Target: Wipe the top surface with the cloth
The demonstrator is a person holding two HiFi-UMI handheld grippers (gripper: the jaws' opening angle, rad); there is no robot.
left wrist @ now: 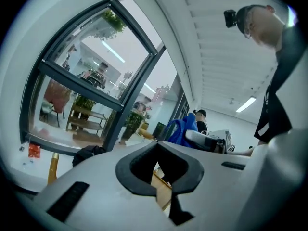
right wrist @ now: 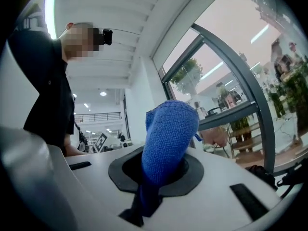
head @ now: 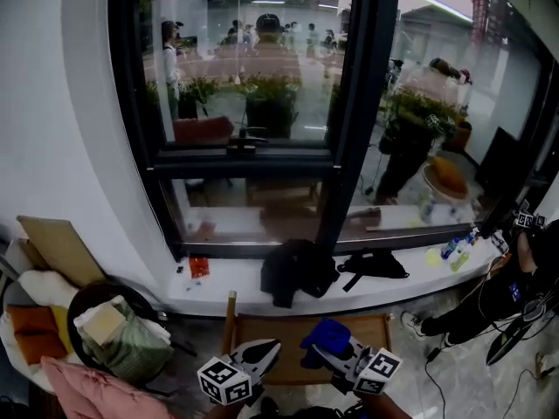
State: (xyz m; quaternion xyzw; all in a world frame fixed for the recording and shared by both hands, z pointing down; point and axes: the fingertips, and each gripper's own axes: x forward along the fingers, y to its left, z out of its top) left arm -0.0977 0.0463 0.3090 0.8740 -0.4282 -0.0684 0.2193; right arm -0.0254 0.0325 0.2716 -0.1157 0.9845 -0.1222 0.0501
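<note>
Between the jaws of my right gripper (head: 339, 354) (right wrist: 161, 170) sits a blue cloth (head: 325, 337) (right wrist: 168, 134), bunched and sticking up past the fingertips. The gripper is shut on it and hangs just over a small wooden table top (head: 271, 343) at the bottom of the head view. My left gripper (head: 262, 353) (left wrist: 159, 162) is beside it on the left, shut with nothing in it. In the left gripper view the blue cloth (left wrist: 182, 129) shows beyond the jaws, with a strip of the wooden top (left wrist: 161, 183) seen through them.
A white window sill (head: 218, 291) beyond the table carries a black garment (head: 297, 273), a black bag (head: 374, 264), a red packet (head: 199, 267) and small bottles (head: 454, 250). A round basket of cushions (head: 113, 330) stands at the left. A person in black (head: 511, 291) crouches at the right.
</note>
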